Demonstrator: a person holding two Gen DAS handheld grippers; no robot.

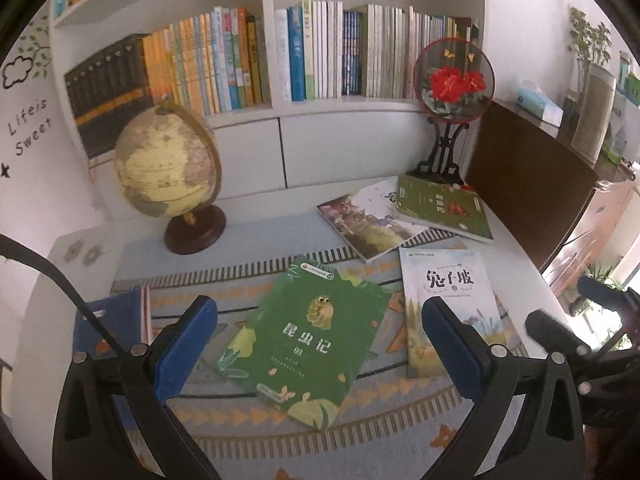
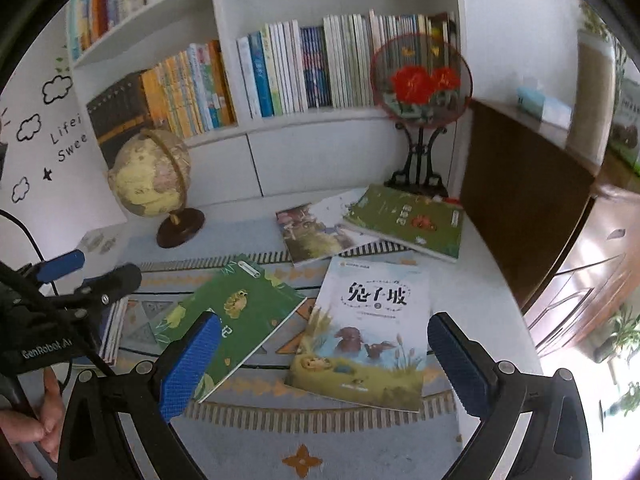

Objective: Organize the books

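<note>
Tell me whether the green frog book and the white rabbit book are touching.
Apart. The left wrist view shows patterned mat between the green frog book and the white rabbit book; their edges do not meet.

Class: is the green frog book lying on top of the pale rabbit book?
No. The green frog book lies beside the pale rabbit book, apart.

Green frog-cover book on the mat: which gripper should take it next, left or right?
Left, probably. The green frog-cover book lies centred between the open left gripper. The open right gripper frames the pale rabbit-title book instead, with the green one off to its left side.
</note>
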